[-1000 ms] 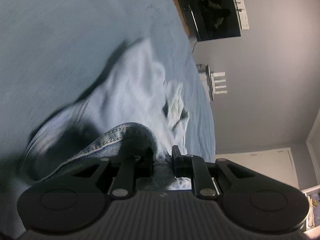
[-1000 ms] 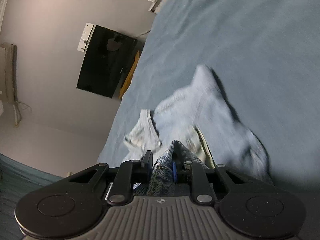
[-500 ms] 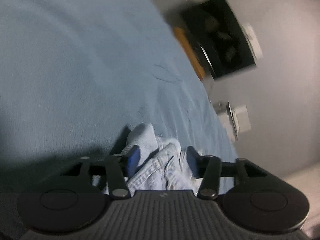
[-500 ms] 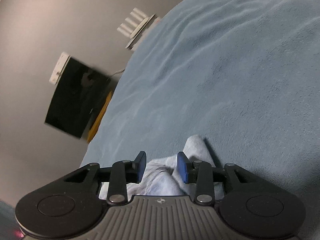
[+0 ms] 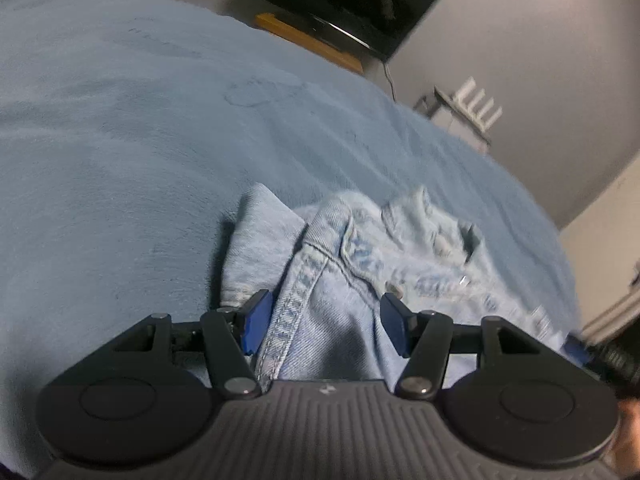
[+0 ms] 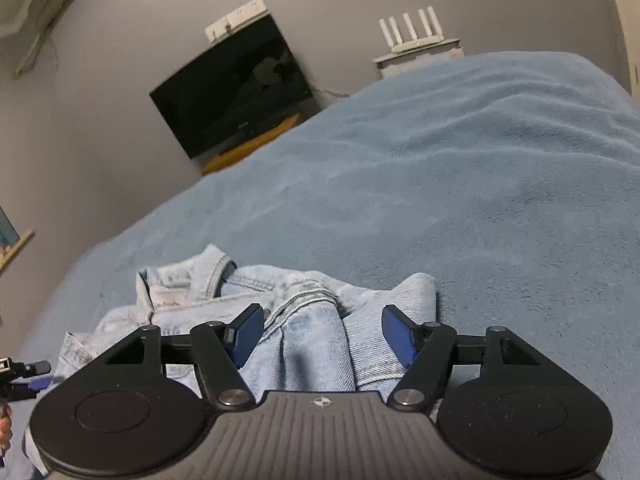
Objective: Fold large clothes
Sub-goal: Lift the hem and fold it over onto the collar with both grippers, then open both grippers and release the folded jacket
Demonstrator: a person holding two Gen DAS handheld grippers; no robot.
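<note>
I am over a bed point(image 5: 120, 140) covered by a blue fleece blanket point(image 6: 480, 200), which fills most of both views. Behind it stands a grey wall with a dark television point(image 6: 236, 88) on a wooden stand point(image 5: 308, 40), and a white router point(image 6: 416, 32) with upright aerials on a small shelf beside it.

The denim jacket point(image 5: 360, 260) lies bunched on the blanket near the bed's close edge, pale blue, its collar point(image 6: 200, 272) with a white label turned up towards the television. One folded sleeve end sticks out at the side.

My left tongs point(image 5: 326, 328) stand apart, blue pads clear of the cloth, with a stitched seam of the jacket lying loose between them. My right tongs point(image 6: 322, 336) are opening, their jaws wide, and a ridge of the jacket's denim sits between them without being pinched.

Each view catches the other tongs at its edge, just beside the jacket, with a sliver of a hand point(image 5: 628, 432) behind.
</note>
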